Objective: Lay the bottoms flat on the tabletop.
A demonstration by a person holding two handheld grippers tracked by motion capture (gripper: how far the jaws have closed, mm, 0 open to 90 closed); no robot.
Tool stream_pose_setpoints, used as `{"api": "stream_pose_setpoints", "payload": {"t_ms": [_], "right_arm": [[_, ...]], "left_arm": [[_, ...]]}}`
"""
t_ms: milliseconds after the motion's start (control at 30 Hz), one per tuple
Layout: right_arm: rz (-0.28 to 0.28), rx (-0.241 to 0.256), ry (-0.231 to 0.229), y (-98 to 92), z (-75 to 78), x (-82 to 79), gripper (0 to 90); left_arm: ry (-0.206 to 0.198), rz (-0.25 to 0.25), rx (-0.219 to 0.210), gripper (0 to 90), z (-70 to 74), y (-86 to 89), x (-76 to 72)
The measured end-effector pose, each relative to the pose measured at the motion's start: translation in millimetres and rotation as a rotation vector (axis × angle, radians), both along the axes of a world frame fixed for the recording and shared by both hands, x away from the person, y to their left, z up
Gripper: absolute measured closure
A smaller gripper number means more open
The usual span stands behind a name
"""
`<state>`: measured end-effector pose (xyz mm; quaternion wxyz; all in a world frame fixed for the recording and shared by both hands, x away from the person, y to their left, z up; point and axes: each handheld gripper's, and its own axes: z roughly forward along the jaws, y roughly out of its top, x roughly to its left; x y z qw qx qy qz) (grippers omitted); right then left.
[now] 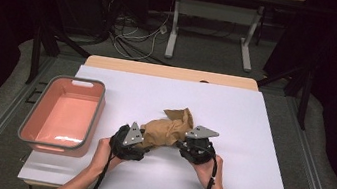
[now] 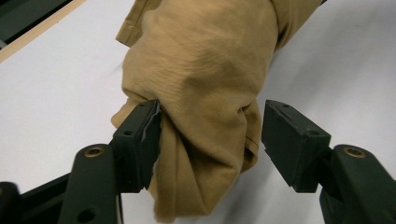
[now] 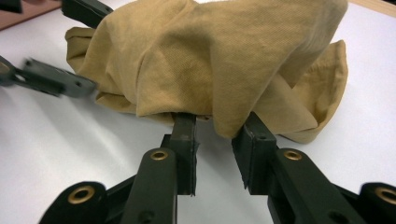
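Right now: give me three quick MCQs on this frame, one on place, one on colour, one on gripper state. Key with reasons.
1. Where does the bin sit relative to the cloth?
A. To its left
B. To its right
C. On top of it

2. What colour is the cloth?
A. Blue
B. Tan
C. White

3. How do the left gripper's jaws stand?
A. Pressed flat together
B. Spread, cloth between them
C. Spread over bare table

Key:
1 A, the high view shows the pink bin at the table's left edge, the cloth near the middle.
2 B, both gripper views show tan-brown fabric.
3 B, the left gripper view shows one jaw against the cloth, the other just clear of it.
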<state>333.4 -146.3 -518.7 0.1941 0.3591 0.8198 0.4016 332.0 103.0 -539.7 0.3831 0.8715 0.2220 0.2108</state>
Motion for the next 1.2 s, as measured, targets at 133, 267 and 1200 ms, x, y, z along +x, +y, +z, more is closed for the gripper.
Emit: {"api": "stream_pose_setpoints", "payload": {"t_ms": [133,267,1200], "right_arm": [[-0.009,0.024,0.013,0.0,-0.5,0.6,70.3],[-0.004,0.017,0.014,-0.6,-0.8,0.8,70.0],[0.017,-0.062,0.080,11.6,-26.5,7.9,49.4]], "left_arm": [[-0.020,0.023,0.036,43.5,-7.0,-5.8,0.4],[-0.024,0.040,0.033,56.1,-9.2,-5.7,0.9],[0.109,0.076,-0.198,81.4,5.2,16.4,11.5]]}}
